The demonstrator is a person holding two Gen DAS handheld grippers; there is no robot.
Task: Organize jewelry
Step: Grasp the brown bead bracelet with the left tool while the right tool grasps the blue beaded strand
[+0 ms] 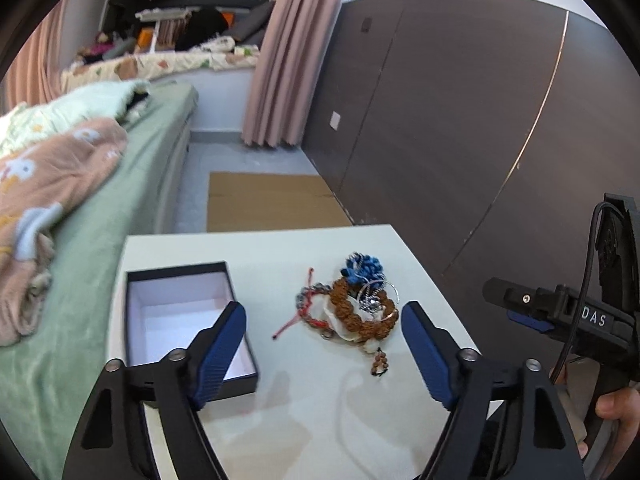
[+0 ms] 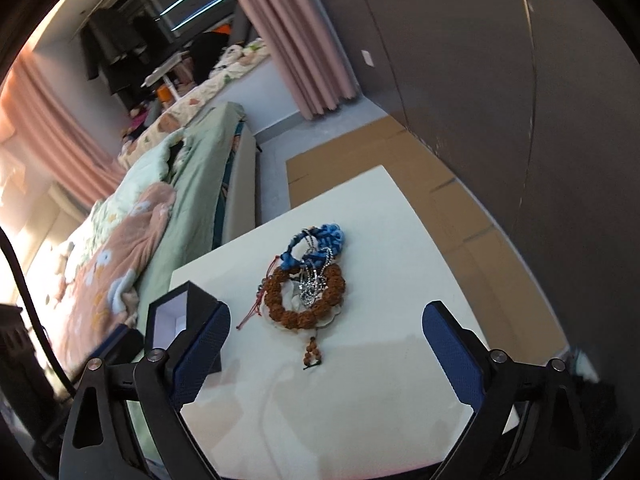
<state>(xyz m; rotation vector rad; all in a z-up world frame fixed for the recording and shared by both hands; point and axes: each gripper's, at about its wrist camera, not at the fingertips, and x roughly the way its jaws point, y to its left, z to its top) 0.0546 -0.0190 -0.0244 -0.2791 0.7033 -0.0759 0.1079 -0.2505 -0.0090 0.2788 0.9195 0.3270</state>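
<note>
A pile of jewelry lies in the middle of the white table. It holds a brown bead bracelet, a blue knitted piece, a silver chain and a red cord bracelet. To its left stands an open black box with a white, empty inside. My left gripper hovers open just short of the pile, holding nothing. In the right wrist view the brown bead bracelet, the blue piece and the box show again. My right gripper is open and empty above the table's near part.
A bed with a green sheet and a pink blanket runs along the table's left side. A dark wall panel stands on the right. Flattened cardboard lies on the floor beyond the table. A hand holds the right tool at the right edge.
</note>
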